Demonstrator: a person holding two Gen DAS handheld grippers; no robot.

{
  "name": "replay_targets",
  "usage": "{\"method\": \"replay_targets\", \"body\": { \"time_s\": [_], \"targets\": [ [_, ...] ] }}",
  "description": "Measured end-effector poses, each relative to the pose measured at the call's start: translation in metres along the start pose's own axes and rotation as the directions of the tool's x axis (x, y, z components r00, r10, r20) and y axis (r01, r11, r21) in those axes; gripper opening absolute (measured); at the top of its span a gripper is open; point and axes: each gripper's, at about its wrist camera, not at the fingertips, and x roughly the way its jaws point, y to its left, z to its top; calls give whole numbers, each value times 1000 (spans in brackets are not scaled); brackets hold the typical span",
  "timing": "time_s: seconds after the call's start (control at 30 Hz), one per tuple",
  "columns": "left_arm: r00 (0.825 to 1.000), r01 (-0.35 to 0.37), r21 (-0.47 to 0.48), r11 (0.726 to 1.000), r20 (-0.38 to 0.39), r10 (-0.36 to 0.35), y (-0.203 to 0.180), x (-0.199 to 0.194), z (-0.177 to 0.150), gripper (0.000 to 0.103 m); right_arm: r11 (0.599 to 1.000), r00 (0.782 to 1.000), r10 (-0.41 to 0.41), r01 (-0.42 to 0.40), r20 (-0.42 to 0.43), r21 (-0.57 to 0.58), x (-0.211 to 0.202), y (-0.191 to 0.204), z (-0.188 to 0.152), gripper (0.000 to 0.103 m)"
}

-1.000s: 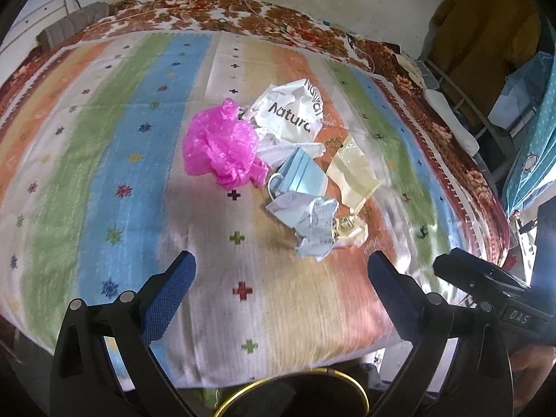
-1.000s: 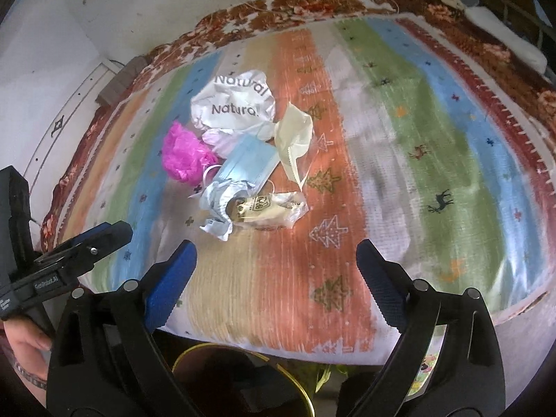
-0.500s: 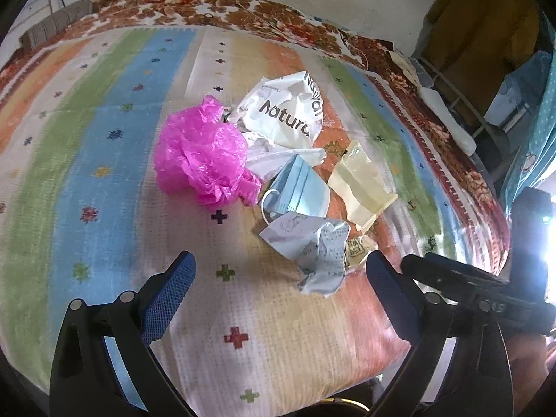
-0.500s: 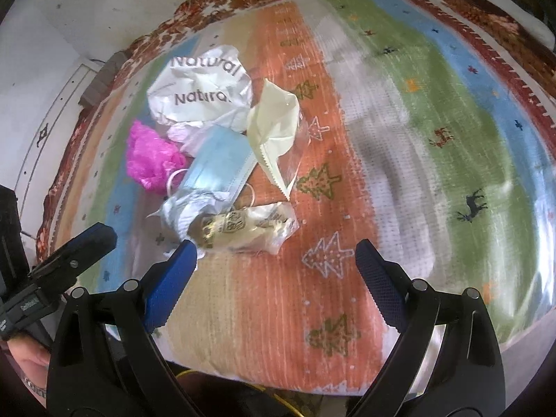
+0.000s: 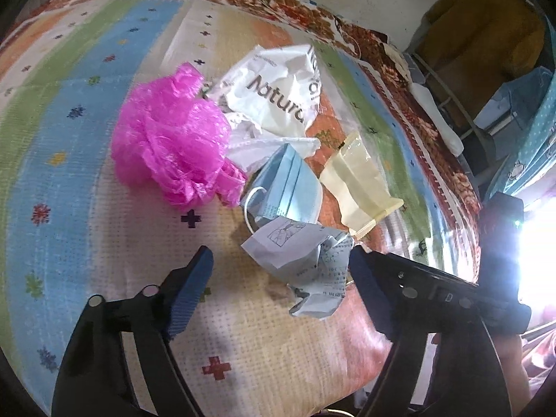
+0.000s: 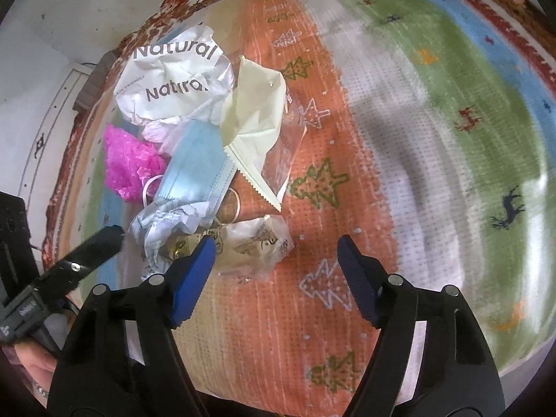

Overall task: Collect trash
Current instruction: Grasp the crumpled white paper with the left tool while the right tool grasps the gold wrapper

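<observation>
A heap of trash lies on the striped blanket: a pink plastic bag, a white "Natural" bag, a blue face mask, a cream packet and a crumpled printed paper. My left gripper hovers low over that paper. Its jaws are closing with the paper between the tips, and the pads do not press on it. In the right wrist view a clear printed wrapper lies by the paper. My right gripper is closing around the wrapper without gripping it.
The blanket covers a bed, and its near edge runs just below both grippers. A chair with brown clothing stands at the right of the left wrist view. A white wall is behind the bed. A hand holds the left gripper.
Both grippers have come down and forward onto the trash heap, and their jaws have narrowed. The yellow-rimmed container at the bottom edge has dropped out of view.
</observation>
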Motion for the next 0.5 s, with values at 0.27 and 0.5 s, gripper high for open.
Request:
{"method": "replay_targets", "body": {
  "time_s": [0.27,0.5],
  "targets": [
    [999,4,37,999,-33,-2,-6,15,0,61,999,1000,7,-8,-22,-43,17,12,3,44],
    [999,2,47,999,-33,0,-8,18,-2,13,996,999,12,-16,-41,-87,22,22,0,24]
  ]
}}
